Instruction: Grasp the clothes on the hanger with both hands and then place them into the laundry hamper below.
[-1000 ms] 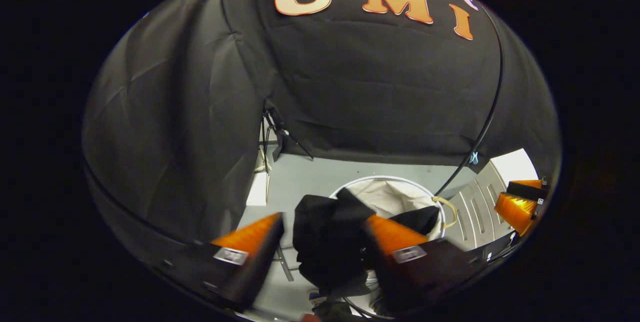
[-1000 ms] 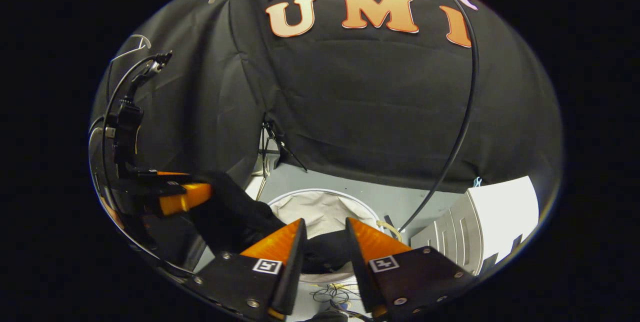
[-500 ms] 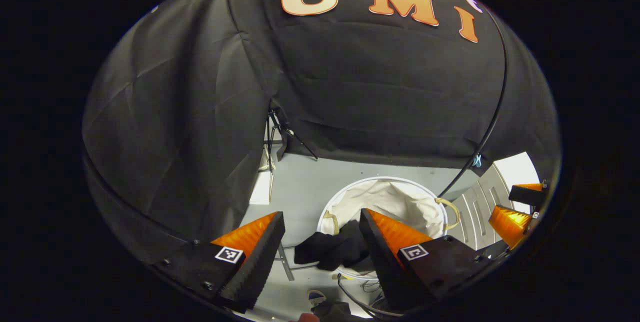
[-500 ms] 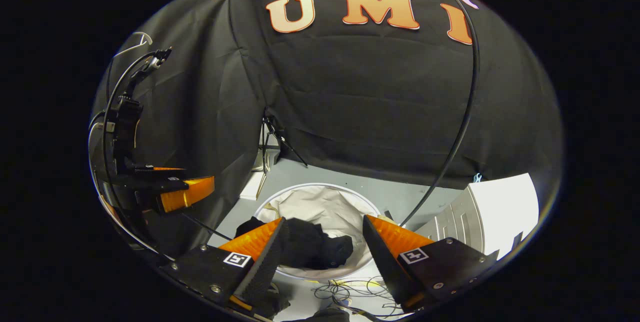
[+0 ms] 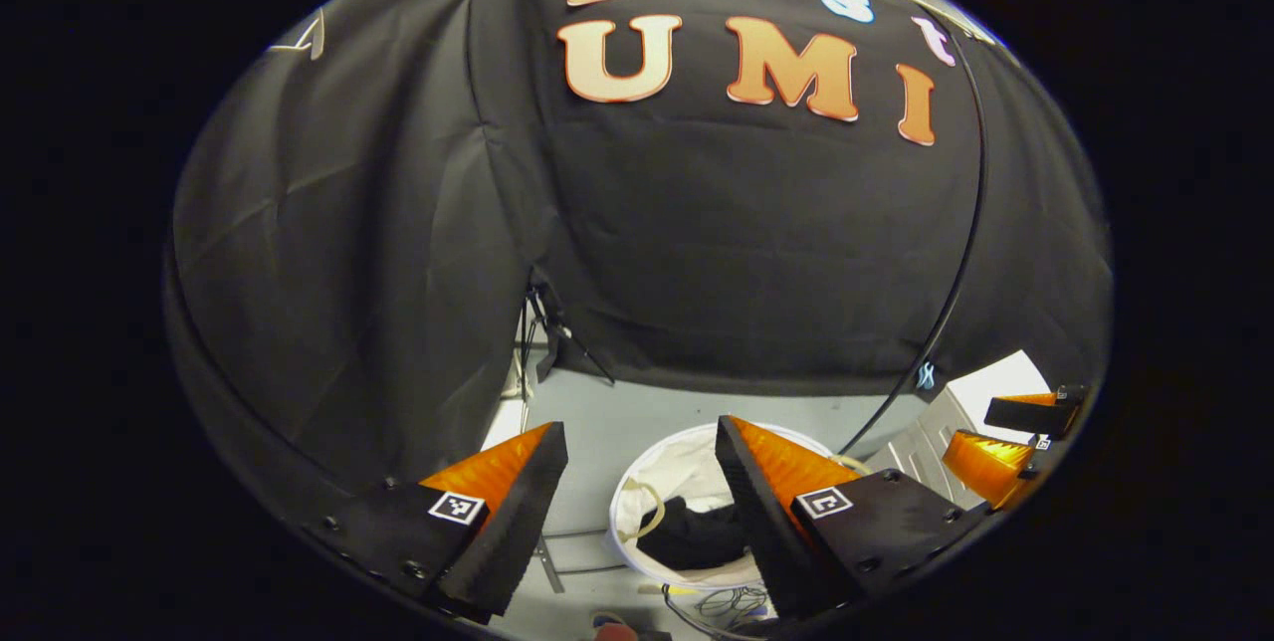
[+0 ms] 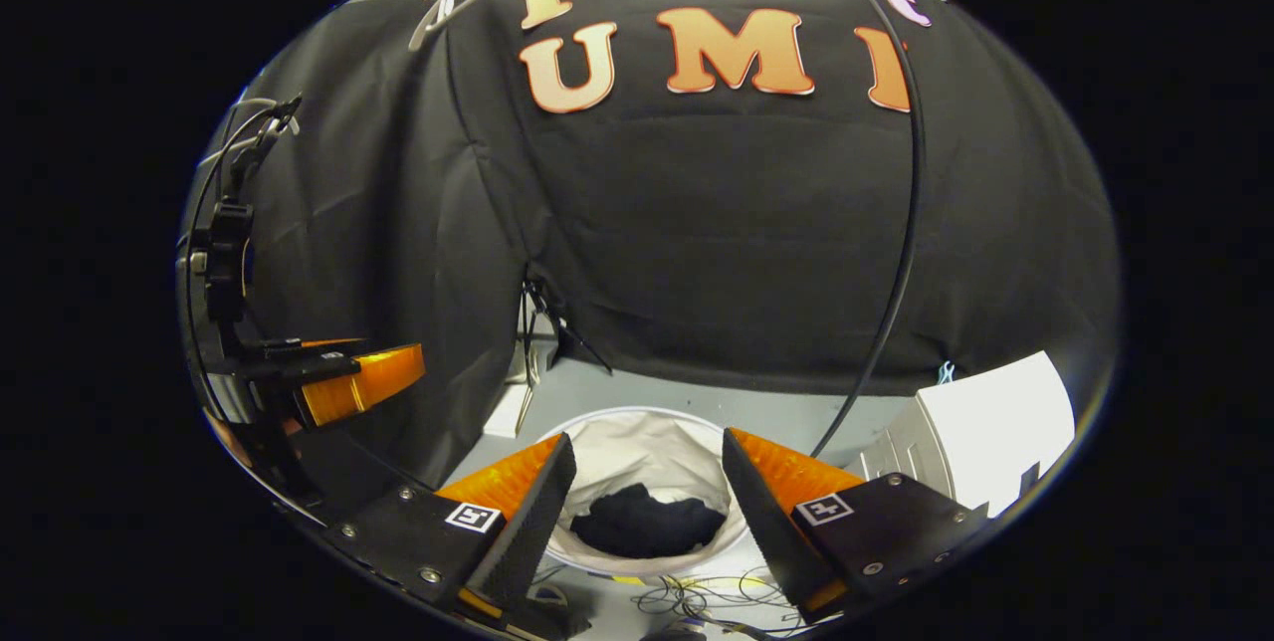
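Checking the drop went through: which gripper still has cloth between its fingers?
Neither: left gripper and right gripper are both open with nothing between their fingers; the black garment lies in the white hamper.

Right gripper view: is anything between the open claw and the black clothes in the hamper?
Nothing. In the right gripper view the right claw stands open above the black clothes, which lie in the white laundry hamper; only open air between.

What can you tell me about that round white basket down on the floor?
The laundry hamper is a round tub with a pale fabric liner, a thin white rim and looped rope handles. It stands upright and open on the grey floor. A crumpled black garment lies inside on the bottom. Loose cables lie beside it.
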Demonstrator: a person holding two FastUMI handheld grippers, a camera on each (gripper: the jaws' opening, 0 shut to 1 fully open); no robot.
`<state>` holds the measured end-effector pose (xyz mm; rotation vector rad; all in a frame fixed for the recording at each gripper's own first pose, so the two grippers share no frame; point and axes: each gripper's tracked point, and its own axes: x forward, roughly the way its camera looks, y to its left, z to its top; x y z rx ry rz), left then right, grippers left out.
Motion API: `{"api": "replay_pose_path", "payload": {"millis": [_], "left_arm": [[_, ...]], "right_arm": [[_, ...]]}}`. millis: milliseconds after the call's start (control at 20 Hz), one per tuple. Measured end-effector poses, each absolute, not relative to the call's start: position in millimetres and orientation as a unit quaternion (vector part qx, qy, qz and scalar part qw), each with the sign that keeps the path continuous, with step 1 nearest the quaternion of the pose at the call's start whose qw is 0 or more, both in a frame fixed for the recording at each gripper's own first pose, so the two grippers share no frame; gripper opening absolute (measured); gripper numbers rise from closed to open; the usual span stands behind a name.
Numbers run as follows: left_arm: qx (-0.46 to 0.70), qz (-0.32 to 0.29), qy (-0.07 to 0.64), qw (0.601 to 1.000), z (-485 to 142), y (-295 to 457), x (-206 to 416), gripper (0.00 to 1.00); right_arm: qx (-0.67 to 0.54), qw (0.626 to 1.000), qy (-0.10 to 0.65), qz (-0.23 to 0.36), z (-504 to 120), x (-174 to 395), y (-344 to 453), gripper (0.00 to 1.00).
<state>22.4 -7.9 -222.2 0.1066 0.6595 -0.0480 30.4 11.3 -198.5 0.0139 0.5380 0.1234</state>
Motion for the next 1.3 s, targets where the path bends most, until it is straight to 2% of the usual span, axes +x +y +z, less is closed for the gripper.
{"api": "replay_pose_path", "payload": {"millis": [350,650,900,950,1000,1050,1300], "left_arm": [[0.018,-0.036,0.204,0.978,-108,-27,43,0.97],[0.009,-0.042,0.111,0.993,-13,-35,47,0.96],[-0.003,-0.042,0.069,0.997,28,-33,44,0.96],[-0.006,-0.041,0.058,0.997,34,-32,43,0.96],[-0.006,-0.04,0.048,0.998,40,-31,43,0.96],[-0.005,-0.041,0.04,0.998,47,-31,44,0.96],[-0.008,-0.043,0.031,0.999,58,-32,38,0.94]], "right_arm": [[0.012,0.99,0.131,0.048,-71,43,5,0.92],[0.012,0.999,0.026,0.044,37,33,0,0.92],[0.0,0.999,-0.031,0.027,81,22,-13,0.92],[-0.002,0.999,-0.039,0.022,87,21,-16,0.83],[-0.004,0.999,-0.045,0.017,90,18,-22,0.83],[-0.007,0.999,-0.049,0.01,93,16,-26,1.0],[-0.001,0.998,-0.058,-0.005,99,12,-38,1.0]]}}
